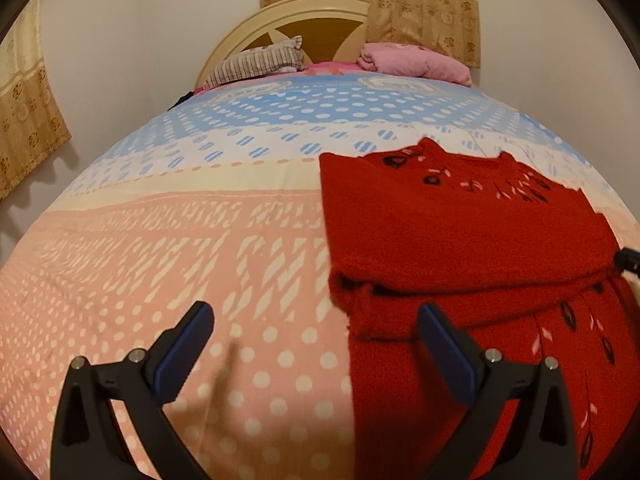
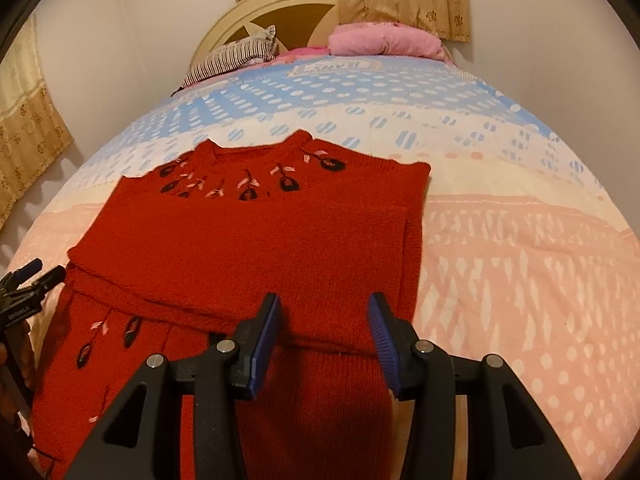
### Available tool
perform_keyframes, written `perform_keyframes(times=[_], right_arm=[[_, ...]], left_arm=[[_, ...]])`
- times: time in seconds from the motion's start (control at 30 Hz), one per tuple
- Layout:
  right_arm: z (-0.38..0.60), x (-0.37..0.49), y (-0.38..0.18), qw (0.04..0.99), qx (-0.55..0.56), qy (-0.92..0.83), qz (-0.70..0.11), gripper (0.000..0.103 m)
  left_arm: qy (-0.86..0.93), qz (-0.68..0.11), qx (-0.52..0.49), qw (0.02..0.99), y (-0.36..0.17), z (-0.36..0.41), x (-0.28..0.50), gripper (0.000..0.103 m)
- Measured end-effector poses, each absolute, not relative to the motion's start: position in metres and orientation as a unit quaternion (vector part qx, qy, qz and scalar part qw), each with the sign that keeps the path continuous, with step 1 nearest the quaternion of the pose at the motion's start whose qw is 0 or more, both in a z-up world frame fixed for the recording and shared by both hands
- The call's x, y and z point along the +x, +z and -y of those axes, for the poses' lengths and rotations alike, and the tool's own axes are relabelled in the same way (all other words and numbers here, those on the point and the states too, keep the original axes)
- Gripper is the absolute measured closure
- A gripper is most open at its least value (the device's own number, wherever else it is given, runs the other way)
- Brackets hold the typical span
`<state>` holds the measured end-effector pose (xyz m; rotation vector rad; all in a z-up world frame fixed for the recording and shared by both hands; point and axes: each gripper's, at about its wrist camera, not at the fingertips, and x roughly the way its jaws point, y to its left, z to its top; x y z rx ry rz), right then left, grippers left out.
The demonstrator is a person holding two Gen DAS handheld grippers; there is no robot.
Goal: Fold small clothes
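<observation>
Red fuzzy knit sweater (image 2: 248, 248), sleeves folded, on dotted bedspread (image 2: 500, 248)

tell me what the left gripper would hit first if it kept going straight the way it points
Most likely the pink dotted bedspread. The open left gripper aims just left of the folded red knitted sweater, whose edge lies near its right finger, so depth is uncertain.

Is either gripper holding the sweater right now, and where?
Neither. Left gripper is open beside the sweater; right gripper is open above it.
</observation>
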<state>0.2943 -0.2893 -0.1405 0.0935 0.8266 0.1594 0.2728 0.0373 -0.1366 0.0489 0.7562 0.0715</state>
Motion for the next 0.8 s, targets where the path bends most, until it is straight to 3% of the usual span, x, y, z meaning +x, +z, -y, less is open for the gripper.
perform_keyframes(times=[0.8], right_arm=[[0.273,0.171,-0.144,0.893,0.04,0.12,-0.432,0.055]], left_arm=[[-0.032,-0.374,0.017,0.927,-0.118,-0.03,0.17,0.0]])
